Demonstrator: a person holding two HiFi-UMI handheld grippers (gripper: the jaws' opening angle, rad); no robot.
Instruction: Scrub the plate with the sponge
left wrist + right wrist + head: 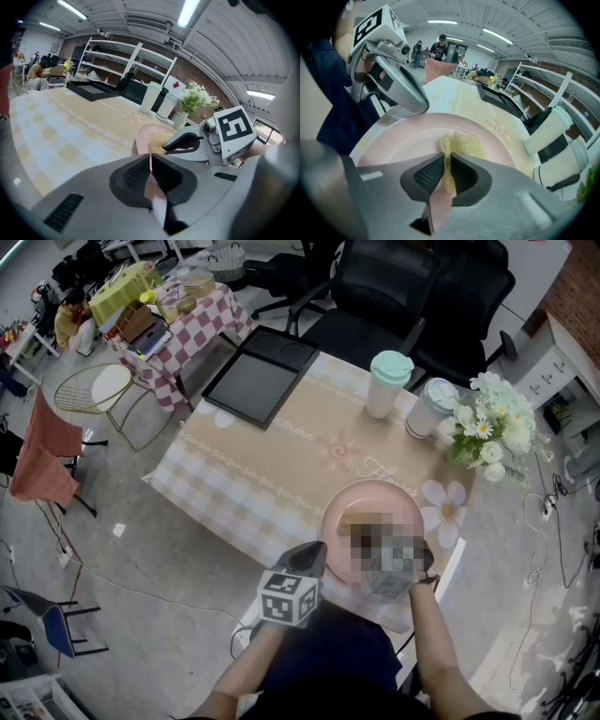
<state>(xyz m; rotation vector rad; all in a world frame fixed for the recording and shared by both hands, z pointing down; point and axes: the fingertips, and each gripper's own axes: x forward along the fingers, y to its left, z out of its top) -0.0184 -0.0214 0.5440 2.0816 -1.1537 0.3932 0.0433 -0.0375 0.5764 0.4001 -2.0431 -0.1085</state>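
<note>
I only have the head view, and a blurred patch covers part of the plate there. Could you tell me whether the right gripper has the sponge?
Observer: Yes. In the right gripper view, the right gripper is shut on a yellow sponge.
Operator: Thank you. Is the sponge touching the plate?
Observer: It is. It lies on the pink plate, near the middle.
Operator: And what is the left gripper doing?
Observer: In the left gripper view, the left gripper is shut on the plate's thin rim, at the edge nearest the person.
</note>
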